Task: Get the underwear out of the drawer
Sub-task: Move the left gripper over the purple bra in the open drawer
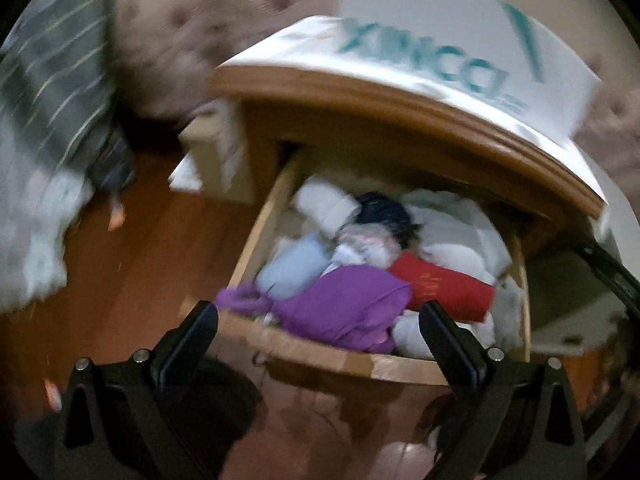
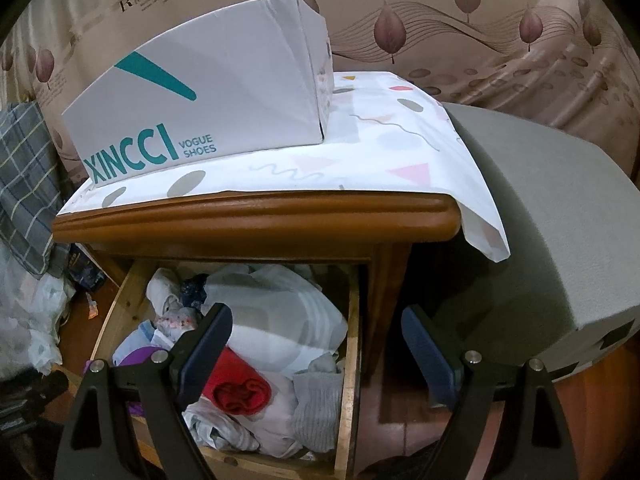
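Observation:
The wooden drawer [image 1: 276, 200] of a nightstand stands pulled open, full of folded clothes; it also shows in the right wrist view [image 2: 352, 336]. A purple garment [image 1: 352, 304] lies at the front, partly draped over the front edge. A red rolled garment [image 1: 444, 288] lies beside it and shows in the right wrist view [image 2: 240, 388]. My left gripper [image 1: 320, 320] is open and empty, just in front of the purple garment. My right gripper [image 2: 316, 328] is open and empty, above the drawer's right side.
A white XINCCI shoe box [image 2: 200, 96] sits on a patterned cloth [image 2: 384, 140] on the nightstand top. A grey cushioned seat [image 2: 540, 216] stands to the right. Plaid bedding [image 2: 24, 184] hangs at the left. The left wrist view is motion-blurred.

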The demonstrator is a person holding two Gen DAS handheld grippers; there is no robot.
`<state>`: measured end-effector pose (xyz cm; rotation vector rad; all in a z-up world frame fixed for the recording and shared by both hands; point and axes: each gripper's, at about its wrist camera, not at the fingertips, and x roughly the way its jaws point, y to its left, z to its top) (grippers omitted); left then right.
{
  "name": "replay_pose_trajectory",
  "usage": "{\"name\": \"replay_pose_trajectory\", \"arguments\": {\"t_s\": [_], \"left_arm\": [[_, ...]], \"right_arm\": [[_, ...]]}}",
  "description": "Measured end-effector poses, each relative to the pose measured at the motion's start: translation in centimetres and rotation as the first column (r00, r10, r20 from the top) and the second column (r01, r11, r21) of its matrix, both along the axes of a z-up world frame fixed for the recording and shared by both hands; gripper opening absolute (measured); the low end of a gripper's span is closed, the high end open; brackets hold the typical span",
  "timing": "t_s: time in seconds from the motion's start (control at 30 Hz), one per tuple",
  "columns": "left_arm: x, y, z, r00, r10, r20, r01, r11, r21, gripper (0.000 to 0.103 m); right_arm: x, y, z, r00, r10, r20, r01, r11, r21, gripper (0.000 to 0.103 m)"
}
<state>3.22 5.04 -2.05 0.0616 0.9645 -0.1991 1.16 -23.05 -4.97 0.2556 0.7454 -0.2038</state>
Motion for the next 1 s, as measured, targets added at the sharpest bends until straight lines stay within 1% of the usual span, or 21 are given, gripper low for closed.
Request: {"name": "replay_pose_trajectory", "arguments": {"t_s": [0.07, 0.1, 0.17, 0.23, 0.27, 0.33, 0.47, 0.53, 0.7, 0.77, 0.87, 0.97, 1.0], "left_arm": [[0.8, -1.2, 0.2, 0.996, -0.084, -0.007, 0.084, 0.996, 0.030, 0.100], [1.2, -1.8, 0.1, 0.990, -0.141, -0.022, 0.142, 0.989, 0.046, 0.100], [1.9, -2.5, -0.1, 0.977, -0.208, -0.042, 0.210, 0.975, 0.075, 0.100], [2.6, -3.2, -0.5, 0.965, -0.253, -0.070, 0.259, 0.960, 0.105, 0.100], [3.0, -3.4, -1.0, 0.955, -0.280, -0.096, 0.289, 0.952, 0.102, 0.100], [3.5, -3.7, -1.8, 0.942, -0.305, -0.139, 0.319, 0.944, 0.090, 0.100], [4.8, -3.7, -3.6, 0.930, -0.310, -0.196, 0.331, 0.940, 0.084, 0.100], [5.3, -3.8, -4.5, 0.914, -0.332, -0.233, 0.356, 0.932, 0.069, 0.100], [5.8, -4.6, -6.2, 0.885, -0.372, -0.279, 0.415, 0.903, 0.110, 0.100], [6.1, -4.9, -6.6, 0.881, -0.376, -0.288, 0.422, 0.899, 0.115, 0.100], [6.8, -5.2, -7.4, 0.878, -0.370, -0.303, 0.418, 0.902, 0.109, 0.100], [7.6, -5.2, -8.3, 0.880, -0.350, -0.321, 0.401, 0.910, 0.106, 0.097], [7.9, -5.1, -8.6, 0.880, -0.343, -0.329, 0.394, 0.913, 0.102, 0.095]], "right_arm": [[0.0, 0.0, 0.0, 1.000, 0.001, -0.004, -0.001, 1.000, -0.004, 0.089], [0.0, 0.0, 0.0, 1.000, 0.001, -0.006, -0.001, 1.000, -0.003, 0.089], [0.1, 0.0, 0.0, 1.000, 0.000, -0.008, 0.000, 1.000, -0.003, 0.089], [0.2, 0.0, -0.1, 1.000, 0.000, -0.013, 0.000, 1.000, -0.002, 0.089], [0.2, 0.0, -0.1, 1.000, 0.000, -0.016, 0.000, 1.000, -0.001, 0.089], [0.3, -0.1, -0.3, 1.000, -0.001, -0.024, 0.001, 1.000, -0.001, 0.089], [0.4, -0.1, -0.4, 0.999, -0.001, -0.033, 0.001, 1.000, 0.004, 0.089], [0.5, -0.1, -0.5, 0.999, -0.002, -0.037, 0.002, 1.000, -0.004, 0.089], [0.7, -0.1, -0.5, 0.999, -0.009, -0.047, 0.008, 1.000, -0.022, 0.089], [0.7, -0.3, -0.4, 0.999, -0.022, -0.046, 0.021, 0.999, -0.024, 0.089], [0.6, -0.8, -0.5, 0.998, -0.041, -0.047, 0.040, 0.999, -0.013, 0.089], [0.6, -1.1, -0.6, 0.997, -0.052, -0.056, 0.052, 0.999, -0.007, 0.089], [0.6, -1.2, -0.7, 0.997, -0.054, -0.059, 0.054, 0.999, -0.008, 0.089]]}}
